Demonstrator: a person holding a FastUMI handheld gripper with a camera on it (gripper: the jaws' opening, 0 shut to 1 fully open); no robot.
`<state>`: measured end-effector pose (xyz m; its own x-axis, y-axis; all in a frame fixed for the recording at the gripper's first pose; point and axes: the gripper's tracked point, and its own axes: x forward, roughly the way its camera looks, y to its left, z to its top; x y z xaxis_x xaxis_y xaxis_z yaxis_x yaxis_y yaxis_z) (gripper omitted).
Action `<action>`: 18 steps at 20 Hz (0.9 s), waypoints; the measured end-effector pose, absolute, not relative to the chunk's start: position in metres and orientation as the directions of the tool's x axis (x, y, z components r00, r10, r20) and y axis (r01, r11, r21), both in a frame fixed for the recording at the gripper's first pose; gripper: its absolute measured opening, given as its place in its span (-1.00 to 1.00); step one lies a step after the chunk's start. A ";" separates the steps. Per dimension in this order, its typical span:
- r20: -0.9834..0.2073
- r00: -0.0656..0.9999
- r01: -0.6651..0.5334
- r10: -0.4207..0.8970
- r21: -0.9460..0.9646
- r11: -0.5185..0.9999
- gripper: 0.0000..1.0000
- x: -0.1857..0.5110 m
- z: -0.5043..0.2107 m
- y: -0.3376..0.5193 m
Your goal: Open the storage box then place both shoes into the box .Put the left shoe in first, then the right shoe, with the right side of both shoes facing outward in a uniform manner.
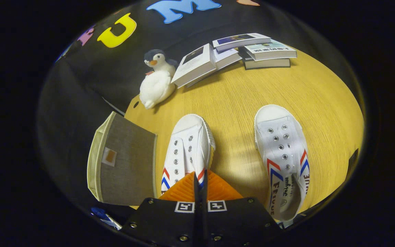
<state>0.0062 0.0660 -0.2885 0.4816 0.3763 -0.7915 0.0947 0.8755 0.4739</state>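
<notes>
A: Fingers first. How do they stand?

B: The gripper (200, 181) has its two fingers pressed together, only a thin dark seam between them. Clenched, with nothing caught in that seam as far as I can see.

A: Touching anything?

B: The fingertips (218, 188) overlap the heel end of the left-hand shoe (188, 151) in the view. Whether they rest on it or hang just above it, I cannot tell. No grasp on it either way.

A: Describe that shoe.

B: White canvas sneaker, metal eyelets, no laces visible, red and blue chevron stripes on the side. Toe points away from the fingers, sole down on the wooden table (324, 103).

A: And its pair?

B: The second sneaker (283, 154) lies to the right of the fingers, apart from the first, bare table between them. Toe also points away; its opening and printed insole are visible at the near end.

A: The storage box?

B: A grey fabric storage box (123, 161) with a pale rim sits just left of the first shoe, at the table's left edge. A small tan tag shows on its grey face. I cannot tell whether it is open.

A: Beyond the shoes?

B: A stuffed penguin (156, 82) at the far left, touching a loose pile of books (238, 51) along the far edge.
</notes>
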 end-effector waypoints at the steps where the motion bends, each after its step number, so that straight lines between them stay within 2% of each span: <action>1: -0.785 0.488 0.090 0.381 0.479 0.873 -1.00 0.009 -0.278 0.069; 10: -0.712 0.523 0.040 0.468 0.569 0.821 -1.00 0.026 -0.200 0.132; 18: -0.677 0.551 0.007 0.488 0.589 0.808 -1.00 0.042 -0.168 0.184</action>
<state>0.0420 0.1845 -0.1680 0.5511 0.4882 -0.6767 0.0071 0.8082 0.5888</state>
